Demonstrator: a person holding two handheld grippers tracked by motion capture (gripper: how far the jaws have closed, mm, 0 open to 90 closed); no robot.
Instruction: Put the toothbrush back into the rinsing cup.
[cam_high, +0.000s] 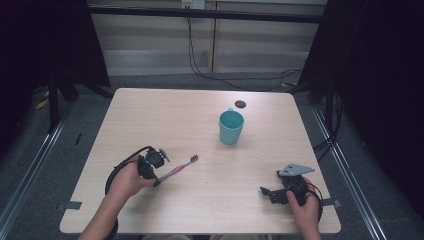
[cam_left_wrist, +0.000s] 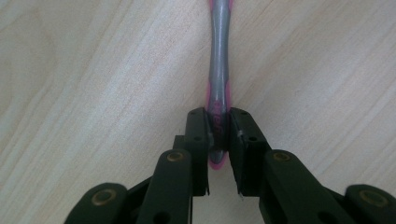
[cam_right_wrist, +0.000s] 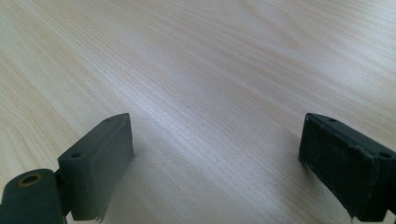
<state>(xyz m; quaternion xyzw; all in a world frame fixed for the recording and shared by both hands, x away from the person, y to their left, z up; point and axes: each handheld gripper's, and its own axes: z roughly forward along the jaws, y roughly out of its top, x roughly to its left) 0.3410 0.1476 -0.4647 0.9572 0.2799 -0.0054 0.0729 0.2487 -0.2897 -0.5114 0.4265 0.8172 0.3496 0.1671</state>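
The left tool (cam_left_wrist: 218, 140) is clenched on the toothbrush (cam_left_wrist: 219, 84), whose pink and grey handle is pinched between the two black jaws near its end. In the high view, the left tool (cam_high: 156, 176) is seen near the desk's front left, held by the left hand (cam_high: 127, 181), and the toothbrush (cam_high: 179, 168) is stretched from it up and to the right, its head pointed toward the cup. Whether the brush is lifted or laid on the desk (cam_high: 200, 210) cannot be told.

The right tool (cam_right_wrist: 215, 158) is released, its jaws spread wide above bare wood. In the high view it (cam_high: 267, 192) is held low near the desk's front right by the right hand (cam_high: 305, 207), its grey plate on top.

A teal cup (cam_high: 231, 127) is stood upright beyond the middle of the desk, well apart from both tools. A small dark disc (cam_high: 240, 104) is laid just behind it, near the far edge.
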